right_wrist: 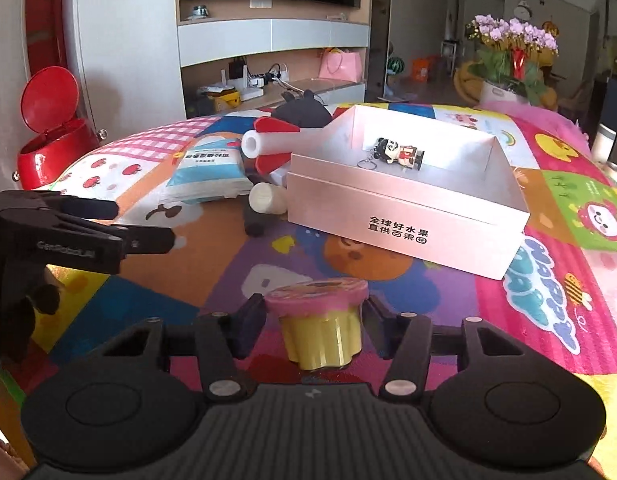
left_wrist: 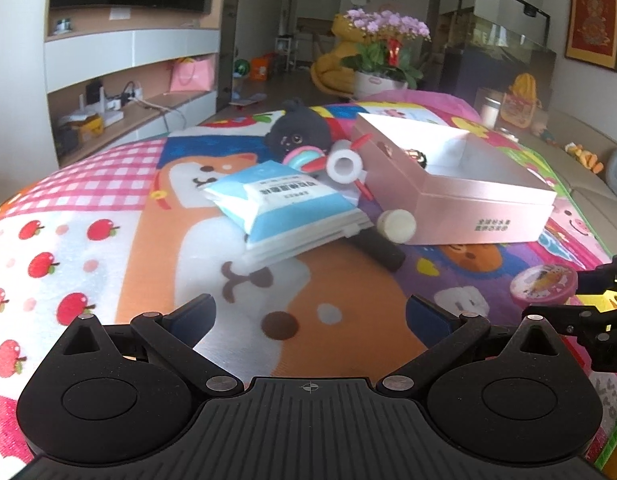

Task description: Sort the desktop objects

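My right gripper [right_wrist: 314, 320] is shut on a yellow jelly cup with a pink lid [right_wrist: 320, 322], held just above the colourful mat; the cup also shows in the left wrist view [left_wrist: 544, 282]. A pink open box [right_wrist: 404, 220] lies ahead, with a small figurine keychain [right_wrist: 400, 154] inside. My left gripper [left_wrist: 310, 314] is open and empty over the mat, short of a blue-white wipes pack [left_wrist: 280, 204]. Behind the pack are a black plush [left_wrist: 298, 130], a white-and-red toy rocket [left_wrist: 344, 166], a black stick [left_wrist: 378, 250] and a cream cylinder [left_wrist: 396, 226].
The cartoon mat [right_wrist: 548, 280] covers the table. A red bin [right_wrist: 48, 136] stands off the table's left. A flower pot [left_wrist: 382, 60] and shelves with a TV lie beyond the far edge. The left gripper's arm [right_wrist: 68, 232] shows at the left of the right wrist view.
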A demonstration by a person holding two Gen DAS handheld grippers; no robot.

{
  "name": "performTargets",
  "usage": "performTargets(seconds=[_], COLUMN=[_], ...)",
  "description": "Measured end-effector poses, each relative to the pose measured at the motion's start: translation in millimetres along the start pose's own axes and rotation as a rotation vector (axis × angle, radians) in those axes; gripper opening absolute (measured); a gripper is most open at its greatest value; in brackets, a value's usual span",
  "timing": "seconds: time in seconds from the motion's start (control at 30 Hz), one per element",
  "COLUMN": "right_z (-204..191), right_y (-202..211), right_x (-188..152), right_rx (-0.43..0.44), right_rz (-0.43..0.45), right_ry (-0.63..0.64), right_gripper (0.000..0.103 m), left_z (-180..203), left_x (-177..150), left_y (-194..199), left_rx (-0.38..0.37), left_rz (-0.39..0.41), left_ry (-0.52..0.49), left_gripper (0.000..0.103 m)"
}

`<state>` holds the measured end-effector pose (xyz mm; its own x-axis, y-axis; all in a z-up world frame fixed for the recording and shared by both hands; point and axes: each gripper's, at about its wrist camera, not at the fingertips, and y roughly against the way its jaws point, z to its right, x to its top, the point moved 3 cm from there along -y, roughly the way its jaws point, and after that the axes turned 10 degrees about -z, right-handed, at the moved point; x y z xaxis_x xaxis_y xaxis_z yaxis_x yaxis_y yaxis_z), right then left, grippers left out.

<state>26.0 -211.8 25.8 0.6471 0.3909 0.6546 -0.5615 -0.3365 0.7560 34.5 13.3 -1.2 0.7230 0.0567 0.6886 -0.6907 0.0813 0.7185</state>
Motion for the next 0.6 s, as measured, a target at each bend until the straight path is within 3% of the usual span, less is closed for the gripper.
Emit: performTargets(seconds=[0.2,0.23,0.3,0.37,0.6], right_z=[8,9,12,15,17], right_y=[7,7,8,9,-5], right_x=[-14,-18,-25,-32,-44], right_rx=[0.004,-0.001,-0.007,-0.014,-0.066], right_rz=[0.024,0.017,0.012,0.023,0.011], right_ry=[-0.051,-0.053,-0.064,-0.083,-0.126], right_gripper=[0.054,0.058,0.084,0.094,0.100], left_z=[2,3,6,10,19], left_x=[-1,0,5,13,68], left_y=[-4,-5,-6,-7,-30], left_rx=[0.003,0.003,0.003,0.014,0.096], left_rz=[-0.018,-0.019,-0.016,0.000,0.051], left_ry=[-0.005,-0.006,-0.016,-0.030,0.005], left_gripper=[0.103,0.103,0.103,0.103,0.103])
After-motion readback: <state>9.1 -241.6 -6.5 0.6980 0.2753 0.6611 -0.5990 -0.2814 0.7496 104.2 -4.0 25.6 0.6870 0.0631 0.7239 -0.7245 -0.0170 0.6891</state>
